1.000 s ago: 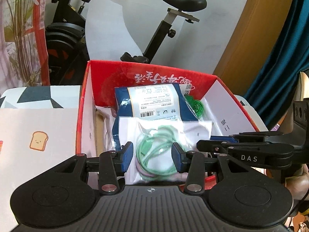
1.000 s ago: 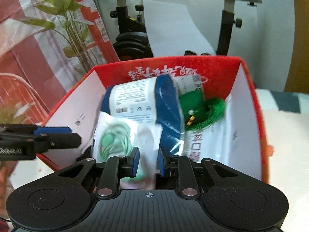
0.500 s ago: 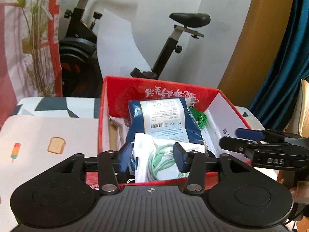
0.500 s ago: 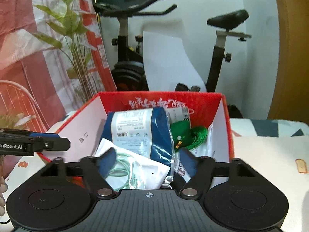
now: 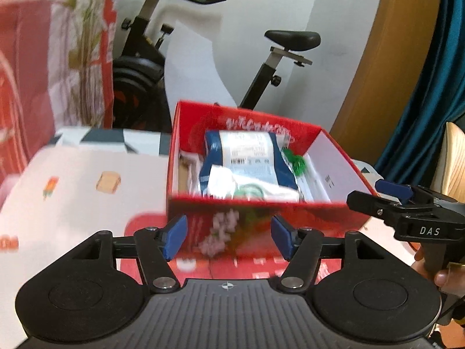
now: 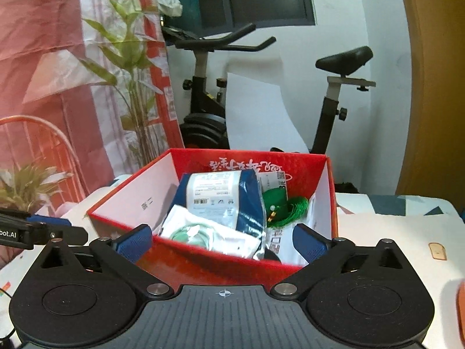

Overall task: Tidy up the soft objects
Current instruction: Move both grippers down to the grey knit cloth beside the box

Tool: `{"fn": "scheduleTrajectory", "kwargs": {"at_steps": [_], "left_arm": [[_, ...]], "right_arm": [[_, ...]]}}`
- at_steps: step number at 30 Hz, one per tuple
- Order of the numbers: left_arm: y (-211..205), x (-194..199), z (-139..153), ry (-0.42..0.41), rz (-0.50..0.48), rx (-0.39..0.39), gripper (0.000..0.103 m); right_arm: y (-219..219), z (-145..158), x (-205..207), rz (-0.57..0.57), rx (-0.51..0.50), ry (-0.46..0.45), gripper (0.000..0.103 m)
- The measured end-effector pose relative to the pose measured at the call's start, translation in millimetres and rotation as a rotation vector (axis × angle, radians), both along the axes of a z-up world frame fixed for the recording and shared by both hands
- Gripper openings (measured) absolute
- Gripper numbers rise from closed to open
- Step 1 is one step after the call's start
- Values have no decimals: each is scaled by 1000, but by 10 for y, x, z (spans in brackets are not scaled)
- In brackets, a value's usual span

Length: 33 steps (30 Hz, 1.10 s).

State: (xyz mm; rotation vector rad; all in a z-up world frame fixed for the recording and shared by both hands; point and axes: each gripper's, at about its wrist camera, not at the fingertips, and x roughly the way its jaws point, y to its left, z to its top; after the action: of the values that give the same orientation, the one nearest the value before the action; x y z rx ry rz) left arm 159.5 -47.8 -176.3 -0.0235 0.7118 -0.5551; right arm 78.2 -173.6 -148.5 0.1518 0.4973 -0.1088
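A red cardboard box (image 5: 261,212) (image 6: 209,264) stands on the table. In it lie a blue and white packet (image 5: 247,157) (image 6: 221,195), a clear bag with a green cord (image 5: 250,190) (image 6: 203,234) and a green tassel item (image 5: 296,163) (image 6: 282,206). My left gripper (image 5: 229,237) is open and empty, in front of the box's near wall. My right gripper (image 6: 223,241) is open wide and empty, just short of the box's near wall. Each gripper shows at the edge of the other's view.
The table has a white cloth with small cartoon prints (image 5: 107,181) (image 6: 407,232). An exercise bike (image 5: 270,58) (image 6: 334,87) stands behind the box. A plant (image 6: 130,58) and a red and white curtain (image 5: 35,58) are at the left, a blue curtain (image 5: 436,87) at the right.
Both grippers have pulled back and up out of the box. The right gripper opened and let go of the clear bag, which now lies in the box. The left gripper opened wider.
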Motion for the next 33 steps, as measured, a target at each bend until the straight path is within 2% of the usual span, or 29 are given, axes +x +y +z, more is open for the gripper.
{"fn": "scheduleTrajectory", "kwargs": {"at_steps": [5,12,22,27,30,33], "left_arm": [[126,-229,-184,31,27,53,71],[347,-344,-458,105,119,79,72],[331,-353,-769,201,147,101,75],[356,-328,-849,213,177,103,92],[386,-305,-899,228,194,94,100],[424,-270,-962,250,209,71,103]], "right_arm": [[56,-148,-268,7,-17,32,102],[18,-557,-528,-29,24,141,102],[134,-1021,-479,-10,7,280,102],[148,-1147,-429,1,17,333,103],[133,-1195,-421,-4,45,340,103],[116,-1213,-438,-9,60,326,103]]}}
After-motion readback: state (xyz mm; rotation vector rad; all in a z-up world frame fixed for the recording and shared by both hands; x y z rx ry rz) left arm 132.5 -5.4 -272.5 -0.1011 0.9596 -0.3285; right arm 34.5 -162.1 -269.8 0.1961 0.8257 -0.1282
